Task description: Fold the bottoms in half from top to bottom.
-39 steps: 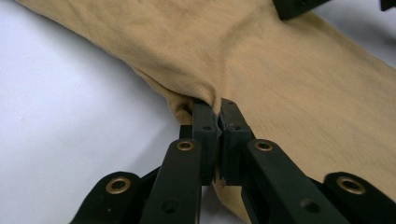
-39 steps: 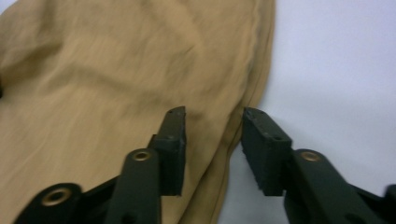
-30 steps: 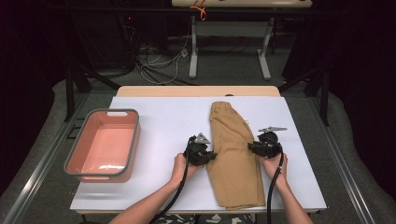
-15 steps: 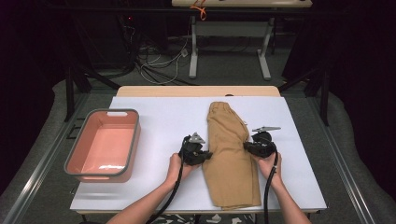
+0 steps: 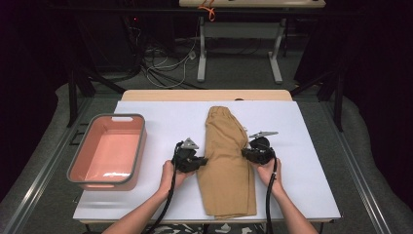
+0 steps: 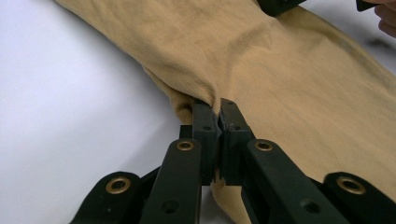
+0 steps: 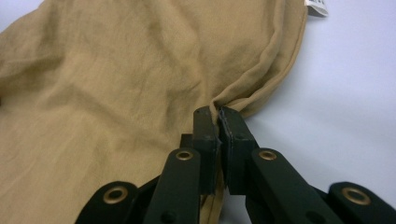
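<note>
Tan trousers (image 5: 226,161) lie folded lengthwise on the white table (image 5: 160,122), waistband at the far end. My left gripper (image 5: 198,162) is at their left edge, about halfway along, shut on a pinch of the fabric (image 6: 205,100). My right gripper (image 5: 245,154) is at their right edge, opposite, shut on the cloth's folded edge (image 7: 222,103). In the left gripper view the jaws of my left gripper (image 6: 218,122) meet with cloth between them; the right gripper view shows the same for my right gripper (image 7: 218,125).
A pink tub with a grey rim (image 5: 108,152) stands at the table's left side. A white label (image 7: 316,7) sticks out at the trousers' edge. Beyond the table are table legs (image 5: 200,53), cables and a dark floor.
Both hands have shifted left and slightly toward the person, and the trousers have slid that way with them. Both grippers stay at the cloth's edges.
</note>
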Demonstrator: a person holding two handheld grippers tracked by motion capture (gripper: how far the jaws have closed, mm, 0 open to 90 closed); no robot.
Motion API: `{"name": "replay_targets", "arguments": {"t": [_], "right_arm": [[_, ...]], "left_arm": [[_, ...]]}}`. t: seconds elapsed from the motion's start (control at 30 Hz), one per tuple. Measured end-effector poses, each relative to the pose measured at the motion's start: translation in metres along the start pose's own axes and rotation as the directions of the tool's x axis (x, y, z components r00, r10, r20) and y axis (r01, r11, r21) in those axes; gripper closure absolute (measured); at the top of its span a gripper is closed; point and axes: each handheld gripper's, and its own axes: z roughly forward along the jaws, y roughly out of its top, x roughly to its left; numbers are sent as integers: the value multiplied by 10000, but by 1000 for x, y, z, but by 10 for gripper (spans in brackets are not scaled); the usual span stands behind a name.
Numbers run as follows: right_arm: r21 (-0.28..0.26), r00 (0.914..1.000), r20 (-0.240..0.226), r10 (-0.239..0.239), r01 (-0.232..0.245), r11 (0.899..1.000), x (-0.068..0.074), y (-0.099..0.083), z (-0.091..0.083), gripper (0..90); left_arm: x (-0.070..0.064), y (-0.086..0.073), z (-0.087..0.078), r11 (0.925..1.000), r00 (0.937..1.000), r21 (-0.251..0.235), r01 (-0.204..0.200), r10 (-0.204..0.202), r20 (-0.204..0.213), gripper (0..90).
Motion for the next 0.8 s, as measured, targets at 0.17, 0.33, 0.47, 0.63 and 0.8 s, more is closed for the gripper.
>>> {"name": "replay_targets", "arguments": {"t": [0.17, 0.33, 0.47, 0.63, 0.8], "right_arm": [[44, 9997, -204, -105, 106, 9999, 10, 3, 6, 860], [96, 9990, -408, -154, 158, 9998, 21, 7, 12, 860], [134, 9984, -548, -134, 142, 9998, 27, 8, 14, 860], [161, 9987, -500, -127, 135, 9998, 25, 8, 12, 858], [47, 9990, -414, -165, 168, 9998, 21, 8, 9, 855]], "left_arm": [[7, -8, -11, 9999, 9998, -55, 112, -112, -148, 872], [12, -15, -20, 9998, 9993, -29, 187, -187, -333, 871], [15, -18, -26, 9996, 9988, -78, 268, -271, -406, 870], [14, -18, -25, 9996, 9988, -117, 241, -245, -435, 861], [12, -18, -23, 9997, 9991, -189, 174, -182, -379, 812]]}}
